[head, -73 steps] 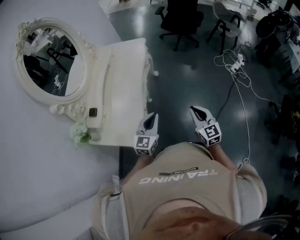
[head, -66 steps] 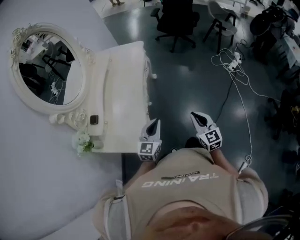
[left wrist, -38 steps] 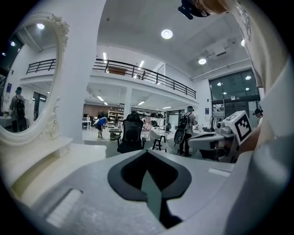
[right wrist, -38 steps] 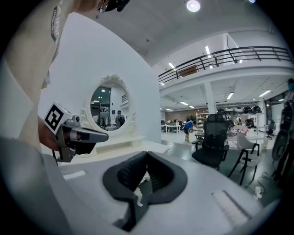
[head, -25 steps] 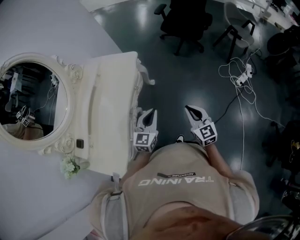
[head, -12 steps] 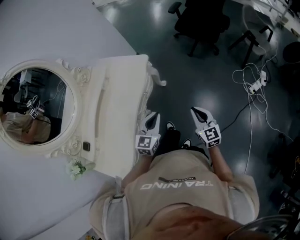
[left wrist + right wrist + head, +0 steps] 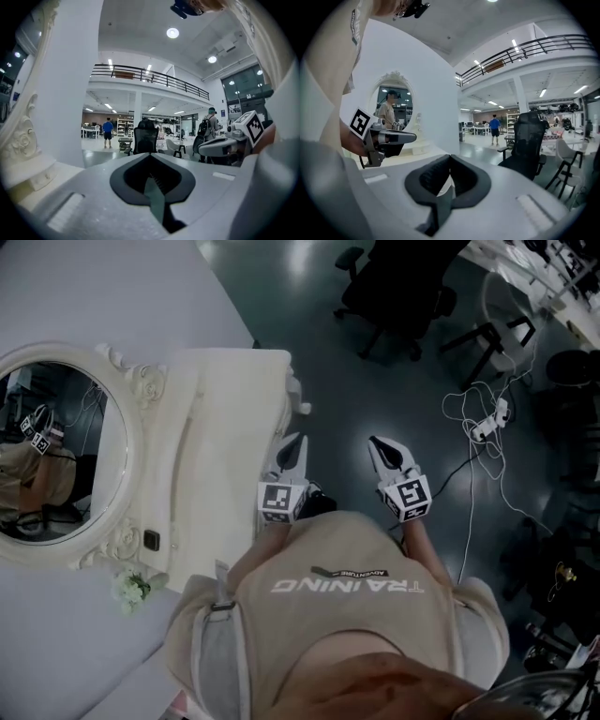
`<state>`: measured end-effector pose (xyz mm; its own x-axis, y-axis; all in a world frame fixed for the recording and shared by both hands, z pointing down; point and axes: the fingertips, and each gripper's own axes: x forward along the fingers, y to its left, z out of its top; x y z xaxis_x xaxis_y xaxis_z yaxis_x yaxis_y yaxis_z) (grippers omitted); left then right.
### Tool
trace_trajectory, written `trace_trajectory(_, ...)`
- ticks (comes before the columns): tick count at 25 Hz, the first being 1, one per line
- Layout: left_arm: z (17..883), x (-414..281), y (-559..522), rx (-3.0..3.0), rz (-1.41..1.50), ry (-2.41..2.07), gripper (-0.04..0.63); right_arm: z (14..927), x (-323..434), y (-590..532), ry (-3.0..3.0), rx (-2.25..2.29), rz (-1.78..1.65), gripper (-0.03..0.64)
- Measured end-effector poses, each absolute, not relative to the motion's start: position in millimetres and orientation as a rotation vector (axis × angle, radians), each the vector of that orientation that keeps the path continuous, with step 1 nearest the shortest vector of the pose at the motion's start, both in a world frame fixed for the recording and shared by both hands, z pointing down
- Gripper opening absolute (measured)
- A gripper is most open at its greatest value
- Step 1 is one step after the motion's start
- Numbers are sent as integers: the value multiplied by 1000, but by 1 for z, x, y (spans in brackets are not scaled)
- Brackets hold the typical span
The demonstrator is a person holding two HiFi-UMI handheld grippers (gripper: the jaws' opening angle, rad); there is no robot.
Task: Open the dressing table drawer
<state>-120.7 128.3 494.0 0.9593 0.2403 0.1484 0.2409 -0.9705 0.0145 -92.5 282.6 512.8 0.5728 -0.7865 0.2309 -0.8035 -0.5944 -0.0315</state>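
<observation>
The white dressing table point(image 7: 234, 427) stands at the left of the head view, with its oval mirror point(image 7: 52, 451) against the wall. Its drawer front point(image 7: 284, 418) is seen edge-on, with a small knob point(image 7: 305, 409) sticking out. My left gripper point(image 7: 296, 442) is shut and empty, close to the table's front edge and pointing along it. My right gripper point(image 7: 378, 442) is shut and empty, over the floor further right. In the left gripper view the carved mirror frame point(image 7: 21, 140) sits at the left. The right gripper view shows the mirror point(image 7: 393, 105) and the left gripper point(image 7: 389, 138).
A small flower bunch point(image 7: 129, 589) and a small dark object point(image 7: 151, 540) sit on the table's near end. Office chairs point(image 7: 403, 296) stand ahead on the dark floor. A power strip with white cables point(image 7: 487, 423) lies to the right.
The person has walked along the table's front. Both grippers have travelled with them, still shut and side by side, and the table's far end is now closer.
</observation>
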Motion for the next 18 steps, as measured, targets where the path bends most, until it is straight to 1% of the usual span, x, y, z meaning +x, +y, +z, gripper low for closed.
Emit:
trace_trajectory(9,519,-69,71,-3095,-332,-399,6,511,-31,213,-1437,2677,302,3)
trace_trajectory(13,522,-49,58,-3110,-352,-305,6,518,-14,197,-1492,2590,323,3)
trace_trajectory(18,521,-14,53,-3128,-403,-129,6,513,39,179,-1640,2530,300,5)
